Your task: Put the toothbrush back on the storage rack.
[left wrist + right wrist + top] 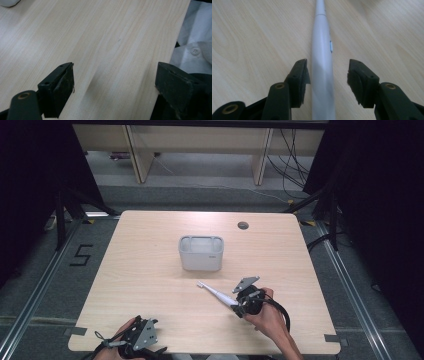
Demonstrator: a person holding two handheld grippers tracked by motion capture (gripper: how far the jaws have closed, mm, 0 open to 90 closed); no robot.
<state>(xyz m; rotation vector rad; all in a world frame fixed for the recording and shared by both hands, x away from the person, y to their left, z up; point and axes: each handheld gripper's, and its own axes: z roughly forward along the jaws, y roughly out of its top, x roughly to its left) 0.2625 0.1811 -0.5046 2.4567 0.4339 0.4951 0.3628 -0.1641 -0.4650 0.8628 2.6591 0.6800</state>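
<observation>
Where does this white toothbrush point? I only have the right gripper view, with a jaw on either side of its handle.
Observer: The toothbrush lies with its brush head toward a white container standing mid-table.
Operator: And where is my other gripper?
Observer: The left gripper is at the near left corner of the table, jaws open, with nothing between them.

Both tools open, held low near the person's side

Left tool (137,340) stands with jaws spread wide; right tool (239,306) (hand wrapped around its body) points up-left, its jaws parted and pressing nothing.
</observation>
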